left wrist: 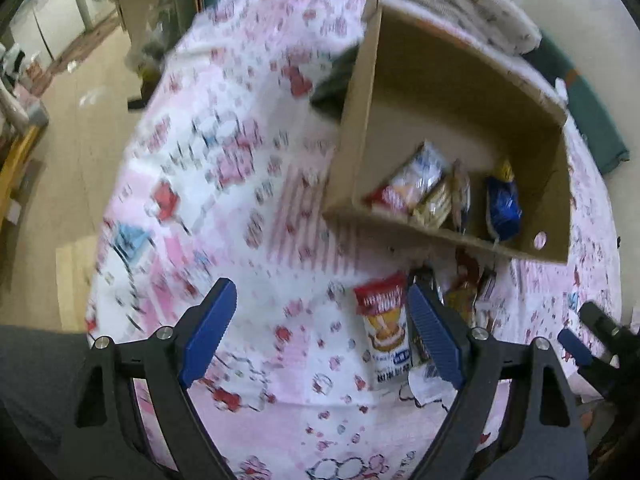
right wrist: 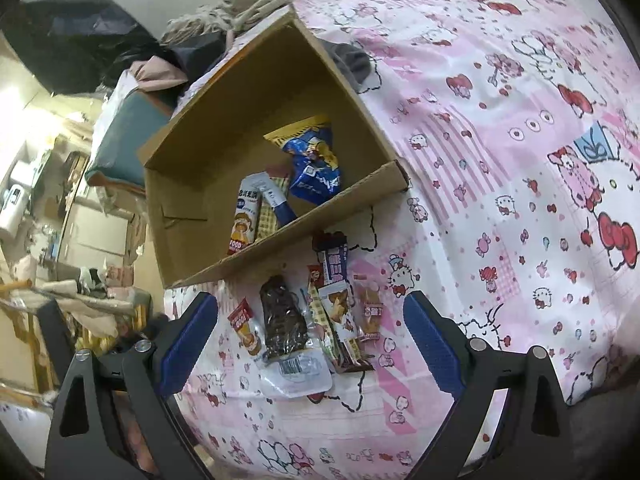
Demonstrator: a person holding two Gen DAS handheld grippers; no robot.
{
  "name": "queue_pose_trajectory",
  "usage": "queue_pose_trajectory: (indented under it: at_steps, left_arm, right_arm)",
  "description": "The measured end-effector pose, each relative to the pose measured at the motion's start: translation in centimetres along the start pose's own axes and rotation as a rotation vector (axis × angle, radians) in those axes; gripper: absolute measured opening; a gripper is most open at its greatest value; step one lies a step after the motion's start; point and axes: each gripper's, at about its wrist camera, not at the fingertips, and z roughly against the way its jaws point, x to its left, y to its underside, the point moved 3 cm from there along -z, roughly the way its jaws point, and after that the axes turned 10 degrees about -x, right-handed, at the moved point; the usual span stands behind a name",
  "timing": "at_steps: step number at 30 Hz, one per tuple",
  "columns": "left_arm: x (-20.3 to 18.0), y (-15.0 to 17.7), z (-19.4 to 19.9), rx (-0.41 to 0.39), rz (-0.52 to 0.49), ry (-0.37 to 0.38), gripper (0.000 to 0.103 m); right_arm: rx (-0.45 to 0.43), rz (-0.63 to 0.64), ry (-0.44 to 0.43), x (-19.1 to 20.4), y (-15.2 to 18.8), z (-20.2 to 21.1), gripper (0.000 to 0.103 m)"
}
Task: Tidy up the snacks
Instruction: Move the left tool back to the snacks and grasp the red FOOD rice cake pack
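A: Left wrist view, left to right, go.

B: Left gripper (left wrist: 320, 332) jaws spread wide, nothing between them, just pink cartoon-print bedsheet (left wrist: 248, 184). View is motion-blurred. Beside the inner face of its right finger lies a red-and-white snack packet (left wrist: 386, 330) on the sheet, partly between the fingers; contact can't be told. More loose packets past that finger, partly hidden. Beyond them the cardboard box (left wrist: 356, 128), open top, with a red-white packet (left wrist: 412, 178), a brownish one beside it and a blue packet (left wrist: 502, 204) inside. Right gripper's blue tip (left wrist: 574, 346) at the far right edge.

A: Right wrist view?

B: Right gripper (right wrist: 312, 338) also wide apart, holding nothing. The loose snack pile sits on the sheet between its fingers, near the tips: small red packet (right wrist: 244, 326), then a dark clear-wrapped snack (right wrist: 282, 320) with a barcode end (closest to camera), then a cracker packet (right wrist: 338, 310) overlapping others, and a purple-white bar (right wrist: 334, 260) closer to the box. No finger touches any.

A: Box there?

B: Just beyond the pile, its near wall (right wrist: 280, 240) almost touching the purple bar. Inside: orange-white packet (right wrist: 244, 222) leaning on the near wall, blue packet (right wrist: 316, 168) further right.
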Motion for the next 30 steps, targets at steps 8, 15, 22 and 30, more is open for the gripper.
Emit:
queue_pose_trajectory:
  at_steps: [8,15,22,30]
  left_arm:
    - [-2.7,3.0,-5.0,0.146,0.063,0.024,0.085]
    - [-2.1,3.1,-7.5,0.189,0.152,-0.006,0.082]
    - [-3.3,3.7,-7.9,0.229,0.097,0.002,0.082]
    - [-3.1,3.4,-8.0,0.222,0.086,0.015,0.030]
  right_arm:
    - [-0.026,-0.002,-0.024,0.2,-0.5,0.1,0.096]
    - [-0.024,-0.023,-0.017,-0.3,-0.7,-0.1,0.096]
    - [0.003,-0.032,-0.041,0.1,-0.6,-1.0,0.096]
    - [-0.004,-0.016,-0.023,0.1,-0.4,-1.0,0.096]
